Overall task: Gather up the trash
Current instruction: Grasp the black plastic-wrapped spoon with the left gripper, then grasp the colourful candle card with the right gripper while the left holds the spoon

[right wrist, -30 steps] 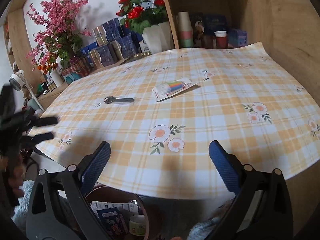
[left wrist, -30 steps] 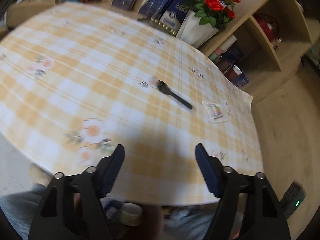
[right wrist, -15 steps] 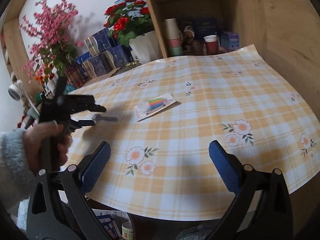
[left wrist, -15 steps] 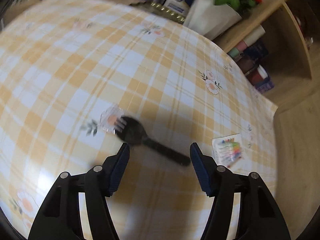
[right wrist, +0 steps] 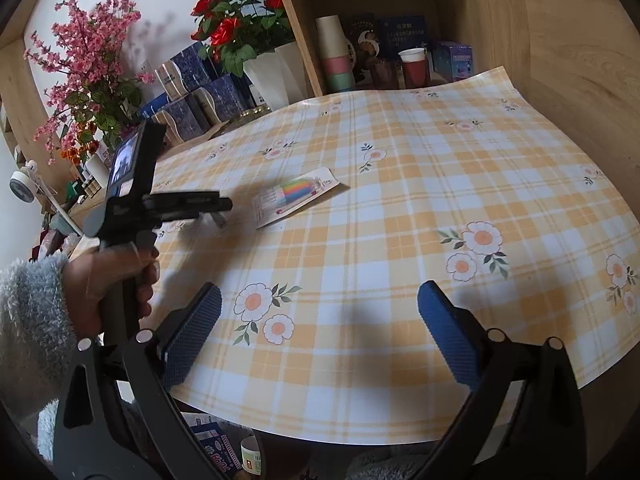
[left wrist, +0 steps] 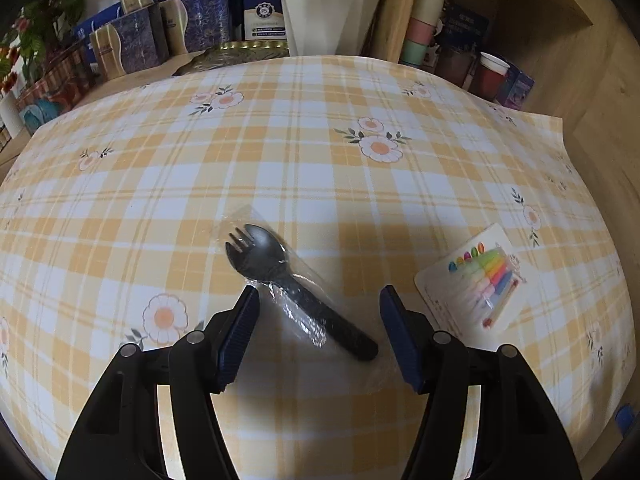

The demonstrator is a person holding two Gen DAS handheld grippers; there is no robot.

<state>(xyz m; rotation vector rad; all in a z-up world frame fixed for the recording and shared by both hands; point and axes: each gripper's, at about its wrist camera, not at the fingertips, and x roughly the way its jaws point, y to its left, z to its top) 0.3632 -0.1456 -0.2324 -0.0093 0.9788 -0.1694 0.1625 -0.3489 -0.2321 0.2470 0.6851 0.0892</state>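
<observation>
A black plastic spork in a clear wrapper (left wrist: 296, 292) lies on the yellow checked tablecloth (left wrist: 320, 160). My left gripper (left wrist: 316, 300) is open, its jaws on either side of the spork's handle, just above it. A candle pack on a white card (left wrist: 480, 284) lies to the right; it also shows in the right wrist view (right wrist: 296, 194). My right gripper (right wrist: 320, 304) is open and empty over the table's near edge. The left gripper shows from the side in the right wrist view (right wrist: 216, 206), with the spork mostly hidden under it.
A bin with trash (right wrist: 232, 452) sits under the table's near edge. A white flower pot (left wrist: 332, 4), blue boxes (left wrist: 136, 40) and a shelf with cups (left wrist: 424, 32) stand along the far side. Pink flowers (right wrist: 88, 76) are at the far left.
My left gripper has moved from the table's edge forward and down over the spork, which now lies between its jaws. My right gripper has stayed nearly still.
</observation>
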